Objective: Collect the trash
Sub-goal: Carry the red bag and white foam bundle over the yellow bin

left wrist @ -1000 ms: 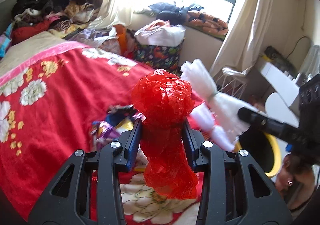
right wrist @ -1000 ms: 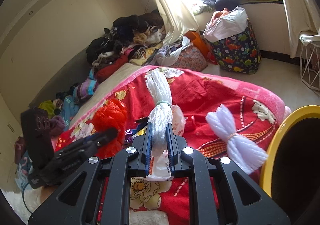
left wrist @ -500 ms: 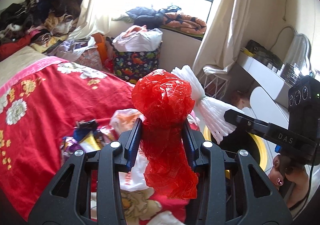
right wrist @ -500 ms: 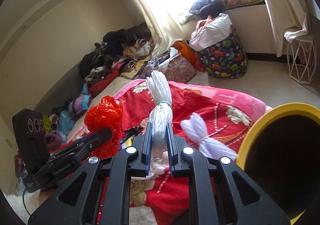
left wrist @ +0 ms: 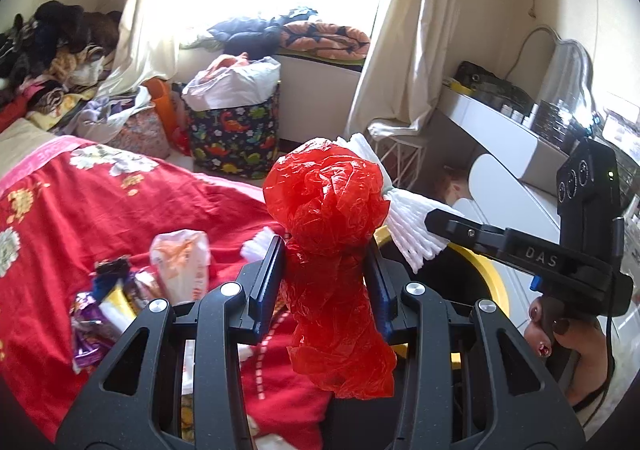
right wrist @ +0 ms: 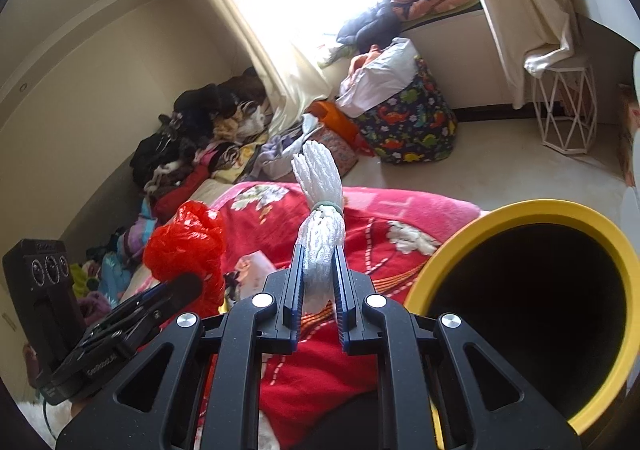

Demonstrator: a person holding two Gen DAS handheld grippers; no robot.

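Red crumpled plastic bag (left wrist: 328, 250) is clamped in the left gripper (left wrist: 326, 282), and the right gripper (right wrist: 318, 290) is closed on a white foam net bundle (right wrist: 320, 210). Both are held off the bed (left wrist: 80, 202), near the yellow-rimmed bin (right wrist: 520, 210) at its foot corner. Neither is dropped yet; wrappers (left wrist: 104, 306) remain on the blanket. Compared with a second ago, both hands have swung toward the bin, which now looms larger.

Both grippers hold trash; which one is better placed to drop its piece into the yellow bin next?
Right. Its white foam net sits beside the yellow bin; the left gripper's red bag is farther away.
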